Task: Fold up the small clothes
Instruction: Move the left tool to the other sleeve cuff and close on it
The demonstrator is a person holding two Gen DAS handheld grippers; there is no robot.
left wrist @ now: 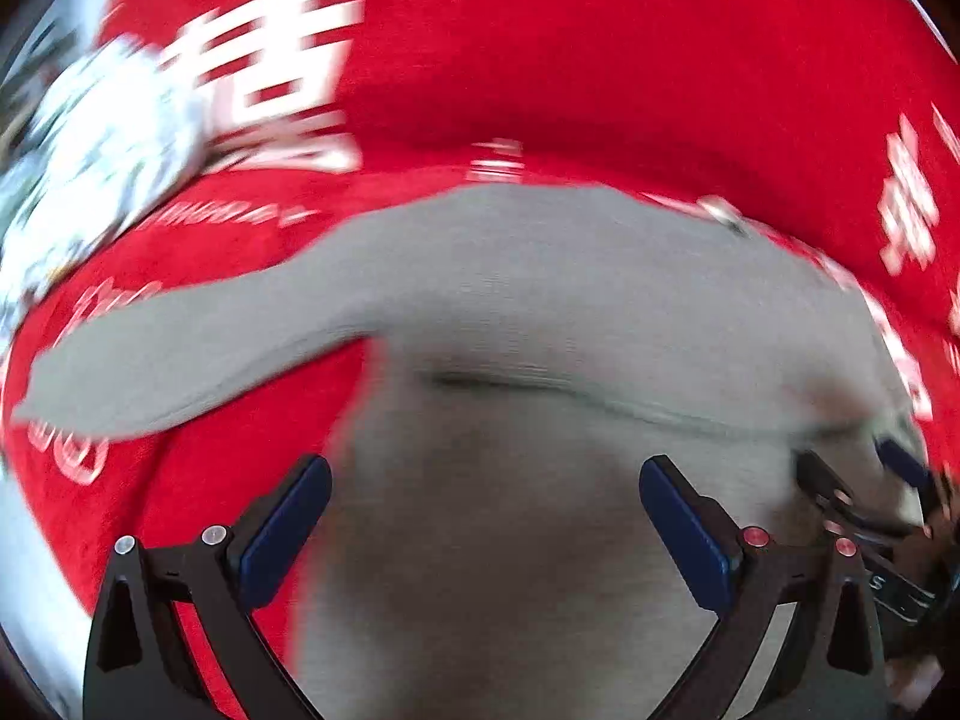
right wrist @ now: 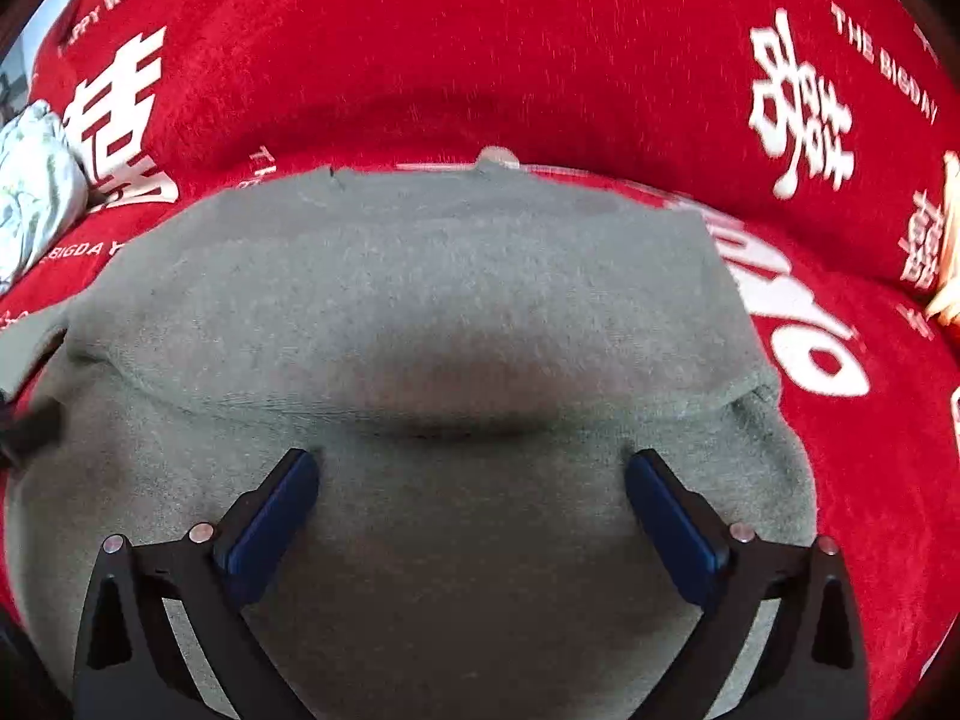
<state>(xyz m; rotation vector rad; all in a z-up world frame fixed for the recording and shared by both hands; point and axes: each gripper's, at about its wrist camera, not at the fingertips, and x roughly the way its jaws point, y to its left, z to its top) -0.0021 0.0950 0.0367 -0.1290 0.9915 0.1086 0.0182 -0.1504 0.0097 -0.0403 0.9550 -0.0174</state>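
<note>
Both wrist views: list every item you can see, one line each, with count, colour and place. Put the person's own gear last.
Knit garment: one, grey, spread flat on the red cloth below both grippers; one sleeve stretches out to the left in the left wrist view.
Cloth cover: one, red with white characters and lettering, lying under everything.
Patterned fabric bundle: one, white with a pale print, at the left edge on the red cloth.
Pale object: one, cream, at the right edge, cut off; cannot tell what it is.
Left gripper: one, black with blue fingers, open above the garment.
Right gripper: one, black with blue fingers, open above the garment.
</note>
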